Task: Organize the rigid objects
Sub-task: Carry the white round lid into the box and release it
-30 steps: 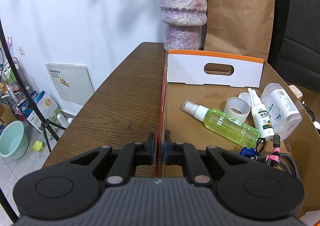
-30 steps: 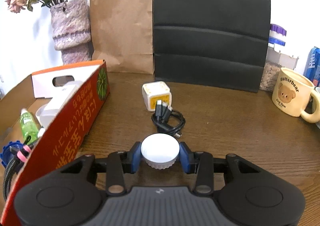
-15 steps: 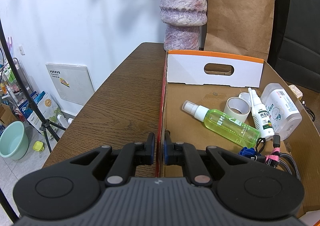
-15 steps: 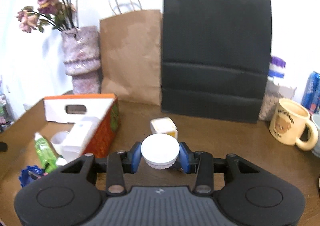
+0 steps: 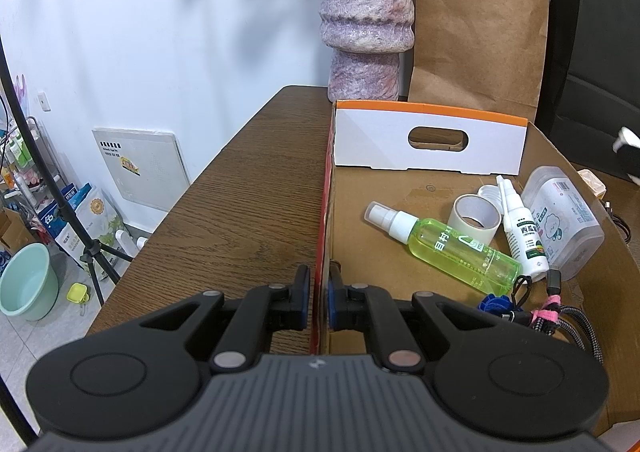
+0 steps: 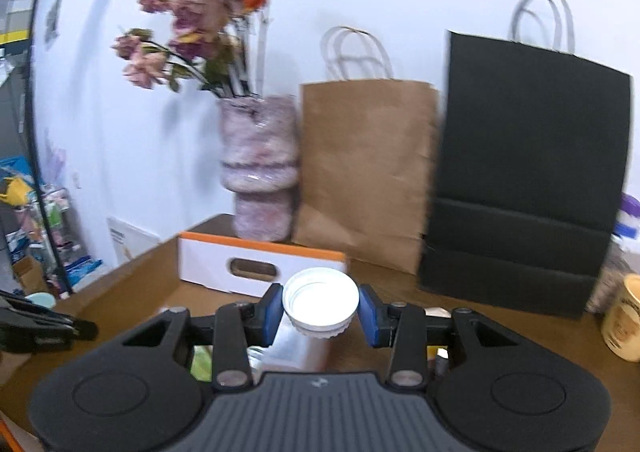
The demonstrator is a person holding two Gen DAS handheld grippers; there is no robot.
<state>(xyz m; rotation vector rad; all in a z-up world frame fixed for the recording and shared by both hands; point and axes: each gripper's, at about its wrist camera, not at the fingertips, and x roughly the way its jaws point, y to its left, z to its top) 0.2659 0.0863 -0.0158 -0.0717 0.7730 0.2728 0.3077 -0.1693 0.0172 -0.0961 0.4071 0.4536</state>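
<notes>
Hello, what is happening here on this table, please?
A person with two handheld grippers is tidying small objects into a cardboard box. The left gripper is shut on the box's side wall, steadying it. The right gripper holds a white cap in its fingers, above the box. A green spray bottle and tape roll already lie inside.
</notes>
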